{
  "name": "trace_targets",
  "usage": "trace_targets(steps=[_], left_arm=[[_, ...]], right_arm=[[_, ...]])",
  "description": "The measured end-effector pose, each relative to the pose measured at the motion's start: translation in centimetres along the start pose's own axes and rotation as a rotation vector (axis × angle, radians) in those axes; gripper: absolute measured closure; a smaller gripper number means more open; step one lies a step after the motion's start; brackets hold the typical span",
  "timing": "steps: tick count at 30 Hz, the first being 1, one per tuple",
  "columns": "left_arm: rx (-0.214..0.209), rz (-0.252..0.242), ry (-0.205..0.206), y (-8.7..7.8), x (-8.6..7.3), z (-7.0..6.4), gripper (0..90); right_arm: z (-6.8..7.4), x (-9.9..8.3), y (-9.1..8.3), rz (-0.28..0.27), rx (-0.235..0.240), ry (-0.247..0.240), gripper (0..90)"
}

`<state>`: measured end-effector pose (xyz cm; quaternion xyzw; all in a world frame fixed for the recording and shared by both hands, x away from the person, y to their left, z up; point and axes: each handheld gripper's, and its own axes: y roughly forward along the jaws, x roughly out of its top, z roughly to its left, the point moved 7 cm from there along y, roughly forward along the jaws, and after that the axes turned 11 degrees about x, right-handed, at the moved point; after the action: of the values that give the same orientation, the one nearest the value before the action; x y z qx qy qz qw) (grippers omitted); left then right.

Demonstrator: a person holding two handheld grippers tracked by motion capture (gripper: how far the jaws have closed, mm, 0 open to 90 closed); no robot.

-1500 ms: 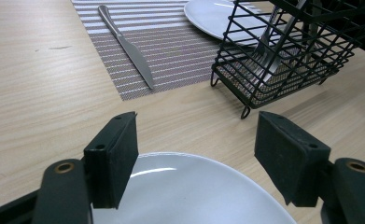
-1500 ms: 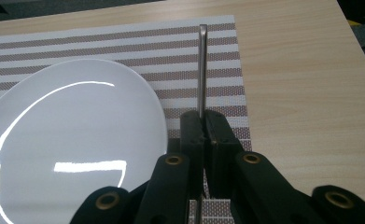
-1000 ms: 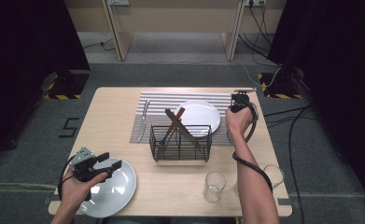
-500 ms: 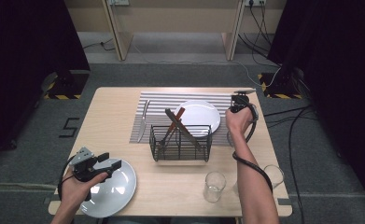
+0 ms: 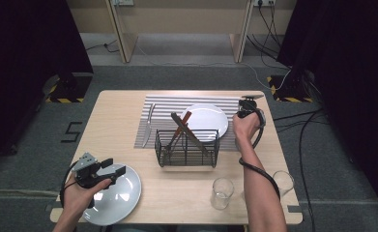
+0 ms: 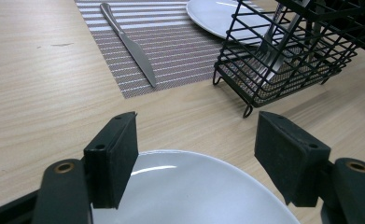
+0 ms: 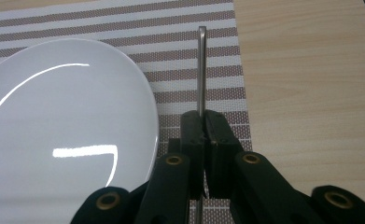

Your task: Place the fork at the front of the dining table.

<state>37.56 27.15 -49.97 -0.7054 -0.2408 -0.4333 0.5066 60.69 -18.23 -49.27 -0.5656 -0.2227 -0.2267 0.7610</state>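
While the right claw (image 7: 202, 140) was clamped on a thin utensil (image 7: 201, 70) beside the plate (image 7: 63, 126) on the striped mat (image 7: 194, 28), a loose pinch could have let it twist; the left claw (image 6: 196, 163) gaped over another plate (image 6: 189, 191).

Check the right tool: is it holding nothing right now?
No, the right tool is shut on a thin metal utensil handle that sticks out over the striped placemat.
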Motion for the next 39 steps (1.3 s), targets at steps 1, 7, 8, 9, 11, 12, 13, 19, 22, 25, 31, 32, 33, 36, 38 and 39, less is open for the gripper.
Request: trace_targets(steps=[1,7,8,9,11,12,13,19,22,25,31,32,33,36,38,39], left_arm=[[0.0,0.0,0.0,0.0,0.0,0.0,29.6],[-0.001,0.0,0.0,0.0,0.0,0.0,29.5],[-0.001,0.0,0.0,0.0,0.0,0.0,29.6],[-0.001,0.0,0.0,0.0,0.0,0.0,29.6],[-0.001,-0.001,-0.001,0.0,0.0,0.0,29.6],[-0.001,-0.001,0.0,0.0,0.0,0.0,29.6],[-0.001,-0.001,-0.001,0.0,0.0,0.0,29.6],[-0.001,0.0,-0.001,0.0,0.0,0.0,29.6],[0.002,0.002,-0.002,0.0,0.0,0.1,29.6],[0.0,0.001,-0.003,0.0,-0.1,0.1,29.6],[0.001,0.001,-0.003,0.0,-0.1,0.1,29.5],[0.0,0.002,-0.003,0.0,-0.1,0.1,29.6],[0.0,0.002,-0.003,0.0,-0.1,0.1,29.5],[0.0,0.002,-0.004,0.0,-0.1,0.2,29.5],[0.002,0.002,-0.004,0.0,-0.1,0.2,29.6],[0.003,0.002,-0.005,0.0,-0.1,0.2,29.5]], right_arm=[[0.0,0.0,0.1,0.0,-0.001,0.001,87.3],[-0.2,-0.1,0.4,-0.002,-0.006,0.008,87.2],[-0.2,-0.2,0.5,0.005,-0.006,0.015,87.2],[-0.3,-0.2,0.6,0.01,-0.004,0.02,87.2],[-0.4,-0.3,0.8,0.014,-0.006,0.022,87.2],[-0.4,-0.3,0.9,0.015,-0.007,0.028,87.2],[-0.5,-0.4,0.9,0.018,-0.008,0.025,87.2],[-0.6,-0.6,1.4,0.027,-0.009,0.031,87.1],[-0.6,-0.8,1.7,0.034,-0.008,0.036,87.1],[-0.7,-0.9,1.9,0.039,-0.012,0.034,87.1],[-0.8,-1.0,2.2,0.046,-0.016,0.042,87.0],[-0.9,-1.0,2.3,0.049,-0.015,0.043,87.0],[-0.9,-1.0,2.4,0.048,-0.017,0.042,87.0],[-1.1,-1.1,2.7,0.054,-0.021,0.05,86.9],[-1.2,-1.1,2.9,0.057,-0.024,0.052,86.9],[-1.2,-1.2,3.0,0.059,-0.025,0.047,86.8]])
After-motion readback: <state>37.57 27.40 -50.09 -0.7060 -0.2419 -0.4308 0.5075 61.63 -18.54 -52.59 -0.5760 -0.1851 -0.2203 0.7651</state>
